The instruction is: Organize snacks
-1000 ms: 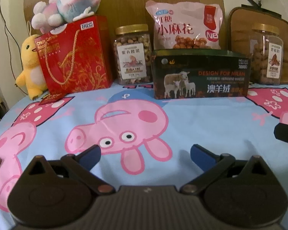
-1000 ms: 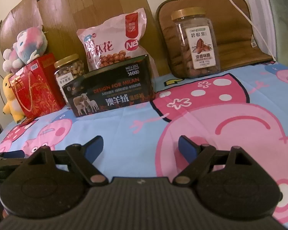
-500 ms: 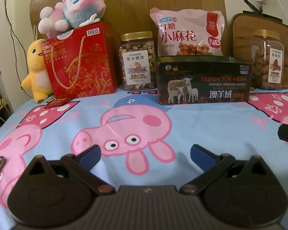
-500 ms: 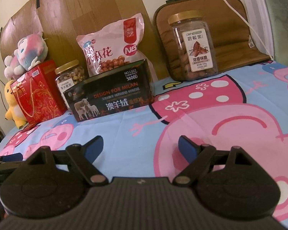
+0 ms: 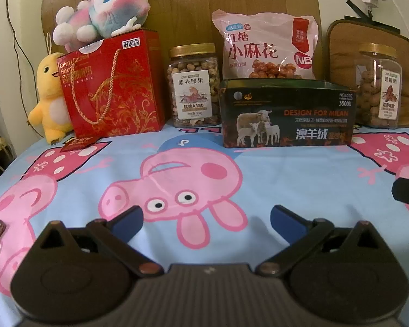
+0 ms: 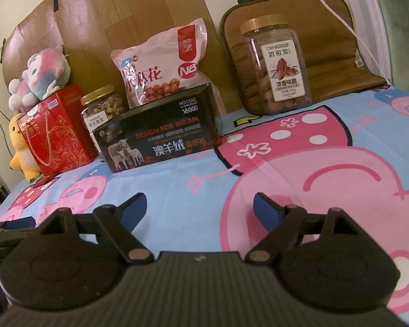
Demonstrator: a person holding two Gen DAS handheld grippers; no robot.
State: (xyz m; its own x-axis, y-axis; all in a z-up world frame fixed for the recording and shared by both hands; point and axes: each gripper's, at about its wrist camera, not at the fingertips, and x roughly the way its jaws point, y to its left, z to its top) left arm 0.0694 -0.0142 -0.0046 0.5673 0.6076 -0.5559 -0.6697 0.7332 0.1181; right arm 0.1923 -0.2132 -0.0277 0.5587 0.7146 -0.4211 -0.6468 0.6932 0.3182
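Observation:
Along the back of the bed stand a red gift bag (image 5: 111,87), a gold-lidded nut jar (image 5: 194,87), a pink snack bag (image 5: 267,46) behind a dark open box (image 5: 286,114), and a second nut jar (image 5: 379,87) at the right. The right wrist view shows the same row: red gift bag (image 6: 54,133), nut jar (image 6: 102,109), pink snack bag (image 6: 161,62), dark box (image 6: 158,133), second jar (image 6: 278,65). My left gripper (image 5: 205,222) hovers open and empty over the sheet, well short of them. My right gripper (image 6: 199,209) is likewise open and empty.
A cartoon-pig bedsheet (image 5: 204,169) covers the surface. A yellow duck plush (image 5: 50,95) and a pink-blue plush (image 5: 103,11) sit by the red bag. A brown cushion (image 6: 338,54) leans behind the right jar. Wooden headboard (image 5: 191,8) backs the row.
Both grippers have tilted up and eased back a little, so the row of snacks sits lower and slightly smaller in view. Jaws stayed open.

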